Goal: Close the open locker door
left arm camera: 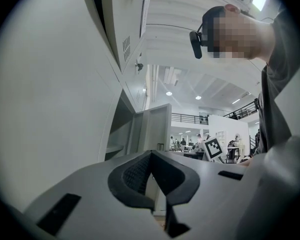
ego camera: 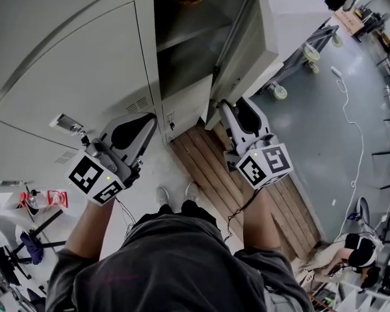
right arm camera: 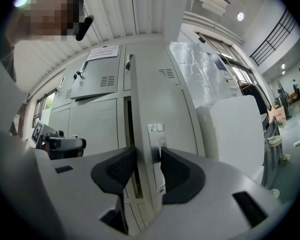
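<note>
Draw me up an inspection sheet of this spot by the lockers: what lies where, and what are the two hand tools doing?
Surface: grey floor, with a wooden pallet before the lockers.
Job's things: locker door stands open; a shelf shows inside.
Clutter: wheeled cart right of the door; small items at far left, too small to tell.
Grippers: right gripper has its jaws apart with the door's edge between them; left gripper has its jaws together and empty, beside the closed lockers.
Cables: white cable trails across the floor at right.
Surroundings: open hall, people far off.
</note>
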A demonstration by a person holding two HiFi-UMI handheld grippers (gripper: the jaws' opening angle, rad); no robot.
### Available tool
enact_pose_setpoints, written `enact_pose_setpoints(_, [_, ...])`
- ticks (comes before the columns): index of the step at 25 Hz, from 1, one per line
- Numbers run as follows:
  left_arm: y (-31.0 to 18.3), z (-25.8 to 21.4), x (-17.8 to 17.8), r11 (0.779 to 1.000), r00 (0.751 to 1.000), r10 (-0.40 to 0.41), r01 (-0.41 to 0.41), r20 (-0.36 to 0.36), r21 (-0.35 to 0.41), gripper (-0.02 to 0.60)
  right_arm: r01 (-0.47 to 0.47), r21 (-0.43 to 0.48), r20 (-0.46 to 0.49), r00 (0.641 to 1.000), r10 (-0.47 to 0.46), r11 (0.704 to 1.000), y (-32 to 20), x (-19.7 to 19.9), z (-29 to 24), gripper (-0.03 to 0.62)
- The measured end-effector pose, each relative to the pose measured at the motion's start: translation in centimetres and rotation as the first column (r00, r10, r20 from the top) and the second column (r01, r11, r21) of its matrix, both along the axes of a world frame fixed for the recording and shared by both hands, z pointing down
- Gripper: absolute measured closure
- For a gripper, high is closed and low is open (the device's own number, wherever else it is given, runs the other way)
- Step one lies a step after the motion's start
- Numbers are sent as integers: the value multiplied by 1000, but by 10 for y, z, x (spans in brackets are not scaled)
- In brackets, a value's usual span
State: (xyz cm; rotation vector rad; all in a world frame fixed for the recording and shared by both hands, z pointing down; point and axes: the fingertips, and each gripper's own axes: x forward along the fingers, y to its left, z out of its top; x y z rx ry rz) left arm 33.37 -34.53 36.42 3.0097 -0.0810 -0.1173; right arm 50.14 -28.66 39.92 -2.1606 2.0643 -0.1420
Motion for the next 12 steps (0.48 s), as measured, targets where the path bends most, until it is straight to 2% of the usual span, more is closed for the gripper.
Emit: enact_pose_setpoints(12, [-23,4,-20,997,997,-73,73,-5,-15,574,103,-3,-2,995,-103,995,-39,-29,2,431])
